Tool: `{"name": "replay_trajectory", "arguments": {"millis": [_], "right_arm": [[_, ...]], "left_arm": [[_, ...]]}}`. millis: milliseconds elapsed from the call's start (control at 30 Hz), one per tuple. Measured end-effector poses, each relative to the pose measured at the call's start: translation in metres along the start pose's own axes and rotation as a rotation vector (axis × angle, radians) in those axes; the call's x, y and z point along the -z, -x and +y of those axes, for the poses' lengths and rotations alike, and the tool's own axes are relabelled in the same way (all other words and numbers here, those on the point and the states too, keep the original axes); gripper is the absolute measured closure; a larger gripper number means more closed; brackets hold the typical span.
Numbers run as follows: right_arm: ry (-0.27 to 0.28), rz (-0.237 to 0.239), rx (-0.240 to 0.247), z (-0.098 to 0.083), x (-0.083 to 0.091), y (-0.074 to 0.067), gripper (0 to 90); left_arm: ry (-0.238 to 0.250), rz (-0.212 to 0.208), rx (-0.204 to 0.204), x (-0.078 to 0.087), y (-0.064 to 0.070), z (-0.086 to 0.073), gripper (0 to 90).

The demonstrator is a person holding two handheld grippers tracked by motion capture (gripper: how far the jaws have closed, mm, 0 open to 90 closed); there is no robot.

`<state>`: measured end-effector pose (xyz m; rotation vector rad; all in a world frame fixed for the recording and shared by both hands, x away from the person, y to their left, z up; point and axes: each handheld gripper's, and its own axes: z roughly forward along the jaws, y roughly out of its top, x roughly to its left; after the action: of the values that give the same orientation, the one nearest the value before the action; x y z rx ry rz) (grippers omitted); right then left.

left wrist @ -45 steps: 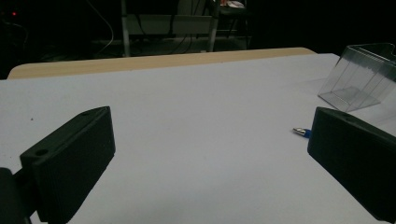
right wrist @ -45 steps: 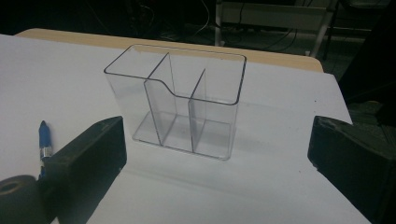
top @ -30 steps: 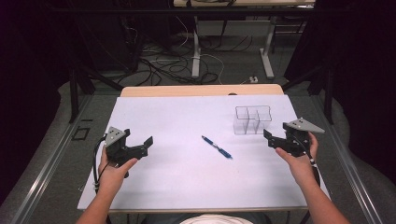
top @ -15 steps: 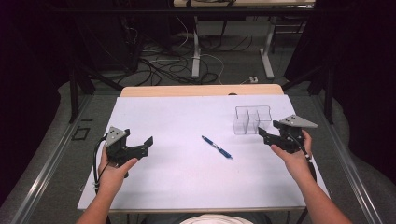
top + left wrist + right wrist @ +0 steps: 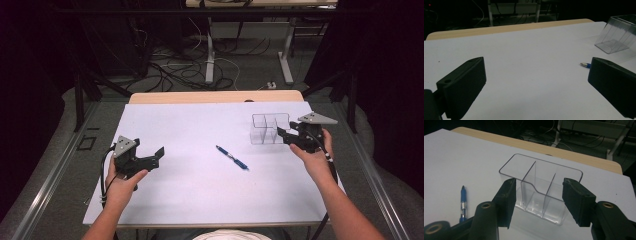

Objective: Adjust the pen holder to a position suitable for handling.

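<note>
Near the table's (image 5: 200, 200) left edge, the left gripper (image 5: 152, 159) rests low over the white surface in the person's left hand (image 5: 121, 186), jaws spread wide with nothing between them; in the left gripper view only bare table lies in the gap. Toward the middle of the table, slightly right of centre, lies a blue pen (image 5: 232, 158), flat and slanted, well apart from both grippers. Near the right edge, toward the far right corner, stands the clear plastic organizer (image 5: 269, 127), upright, with partitions dividing it into compartments. The right gripper (image 5: 284, 136), held by the right hand (image 5: 316, 161), sits just at the organizer's right side. Its jaws have just been closing and stand about half open; in the right gripper view the organizer's near end (image 5: 541, 195) lies between them, the pads (image 5: 508, 200) close beside its walls but not visibly pressing.
</note>
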<state>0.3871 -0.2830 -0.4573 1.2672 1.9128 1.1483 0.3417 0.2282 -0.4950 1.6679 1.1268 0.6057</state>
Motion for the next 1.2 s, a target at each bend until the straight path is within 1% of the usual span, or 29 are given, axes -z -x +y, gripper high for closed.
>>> {"name": "replay_trajectory", "arguments": {"millis": [33, 67, 100, 133, 200, 267, 333, 400, 433, 467, 500, 533, 567, 600, 667, 733, 800, 900, 933, 967, 1000, 1033, 1100, 1133, 1200], "right_arm": [[0.0, -0.009, 0.006, 0.002, -0.002, 0.002, 46.5], [-0.009, -0.018, 0.001, 0.005, -0.003, 0.004, 51.9], [0.005, -0.02, -0.006, 0.006, -0.005, 0.007, 57.6], [0.0, -0.011, -0.016, 0.008, -0.006, 0.009, 60.0], [-0.007, -0.02, -0.014, 0.012, -0.008, 0.013, 66.0], [0.002, -0.019, -0.034, 0.015, -0.011, 0.017, 70.8], [0.004, -0.036, -0.036, 0.017, -0.015, 0.021, 75.3], [-0.011, -0.049, -0.034, 0.02, -0.017, 0.026, 79.3], [-0.012, -0.06, -0.026, 0.022, -0.019, 0.029, 81.0], [-0.012, -0.073, -0.03, 0.023, -0.02, 0.032, 82.6], [-0.021, -0.095, -0.037, 0.025, -0.024, 0.038, 85.3], [-0.021, -0.095, -0.037, 0.025, -0.024, 0.038, 85.3], [-0.03, -0.105, -0.045, 0.026, -0.025, 0.04, 86.4], [-0.036, -0.114, -0.043, 0.027, -0.028, 0.043, 87.3], [-0.059, -0.118, -0.053, 0.027, -0.033, 0.047, 89.7], [-0.074, -0.125, -0.049, 0.027, -0.037, 0.052, 90.0], [-0.082, -0.125, -0.061, 0.025, -0.043, 0.056, 90.0], [-0.113, -0.131, -0.091, 0.021, -0.05, 0.061, 90.0], [-0.131, -0.134, -0.104, 0.018, -0.054, 0.063, 90.0], [-0.131, -0.134, -0.104, 0.018, -0.054, 0.063, 90.0], [-0.15, -0.142, -0.118, 0.015, -0.057, 0.065, 90.0], [-0.15, -0.142, -0.118, 0.015, -0.057, 0.065, 90.0], [-0.167, -0.138, -0.136, 0.013, -0.061, 0.065, 90.0], [-0.167, -0.135, -0.129, 0.012, -0.063, 0.066, 90.0], [-0.171, -0.13, -0.134, 0.011, -0.065, 0.067, 90.0]], "left_arm": [[0.0, 0.0, 0.0, 0.0, 0.0, 0.0, 1.5], [0.0, -0.001, 0.0, 0.0, 0.0, 0.0, 1.5], [-0.002, -0.002, 0.001, 0.0, 0.0, 0.0, 1.5], [-0.002, -0.001, 0.003, 0.0, 0.0, 0.0, 1.5], [-0.001, -0.002, 0.005, 0.0, 0.0, 0.0, 1.5], [-0.001, -0.002, 0.005, 0.0, 0.0, 0.0, 1.5], [-0.001, -0.002, 0.004, 0.0, 0.0, -0.001, 1.6], [0.0, -0.003, 0.002, -0.001, 0.0, -0.001, 1.7], [0.0, -0.002, 0.0, -0.001, 0.0, -0.001, 1.7], [0.0, -0.002, 0.0, -0.001, 0.0, -0.001, 1.8], [-0.002, -0.001, 0.0, -0.001, 0.0, -0.001, 1.9], [-0.003, -0.001, -0.001, -0.001, 0.0, -0.001, 1.9], [-0.003, 0.0, -0.001, -0.001, -0.001, -0.001, 1.9], [-0.003, 0.001, 0.0, -0.001, -0.001, -0.002, 1.9], [-0.003, 0.003, 0.001, -0.001, -0.001, -0.002, 2.0], [-0.005, 0.002, 0.0, -0.001, -0.002, -0.002, 2.0], [-0.005, 0.003, 0.002, -0.001, -0.002, -0.002, 2.0], [-0.005, 0.005, 0.004, -0.001, -0.002, -0.002, 2.1], [-0.006, 0.005, 0.006, -0.001, -0.002, -0.002, 2.1], [-0.006, 0.005, 0.004, -0.001, -0.002, -0.002, 2.1], [-0.007, 0.006, 0.002, -0.002, -0.002, -0.002, 2.2], [-0.008, 0.007, 0.001, -0.002, -0.002, -0.003, 2.2], [-0.011, 0.006, 0.004, -0.002, -0.002, -0.003, 2.3], [-0.01, 0.007, 0.005, -0.002, -0.002, -0.003, 2.3], [-0.011, 0.008, 0.003, -0.002, -0.002, -0.003, 2.3]]}}
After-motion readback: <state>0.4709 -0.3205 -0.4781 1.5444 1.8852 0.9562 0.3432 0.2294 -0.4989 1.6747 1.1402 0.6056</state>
